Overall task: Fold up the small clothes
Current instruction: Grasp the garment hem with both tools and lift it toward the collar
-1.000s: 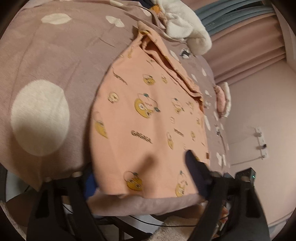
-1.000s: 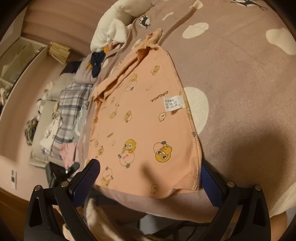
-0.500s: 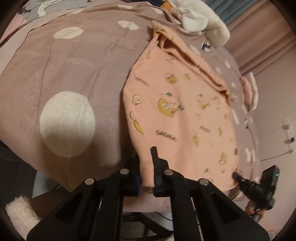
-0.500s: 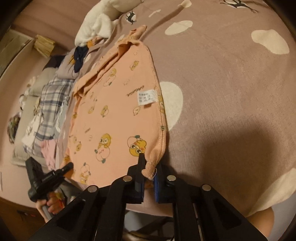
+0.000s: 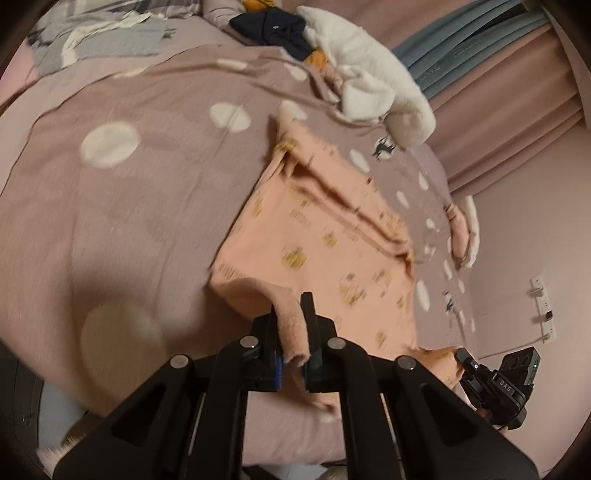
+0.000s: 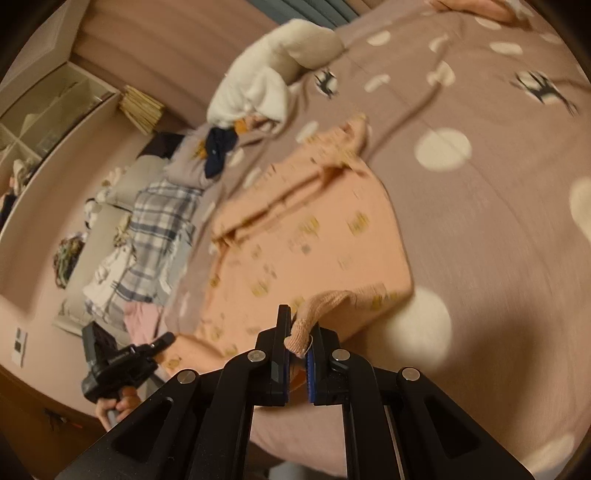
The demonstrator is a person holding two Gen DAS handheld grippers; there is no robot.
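Observation:
A small peach garment [image 5: 332, 251] printed with yellow cartoon figures lies on a mauve bedspread with white dots [image 5: 129, 206]. My left gripper [image 5: 291, 325] is shut on the garment's near left hem corner, which is lifted off the bed. In the right wrist view the same garment [image 6: 314, 236] spreads ahead, and my right gripper [image 6: 299, 332] is shut on its near right hem corner, raised and rolled between the pads. Each gripper shows in the other's view: the right one [image 5: 495, 384] at lower right, the left one [image 6: 122, 362] at lower left in a hand.
A white fluffy item [image 5: 369, 81] and a dark garment [image 5: 273, 29] lie at the far end of the bed. Plaid and grey clothes [image 6: 155, 229] are piled to the left. Pink curtains [image 5: 517, 92] and a wall [image 5: 535, 258] stand to the right.
Both grippers closed on the garment's near hem corners, then rose, lifting the near edge off the bed. The views tilted and now show more of the far bed.

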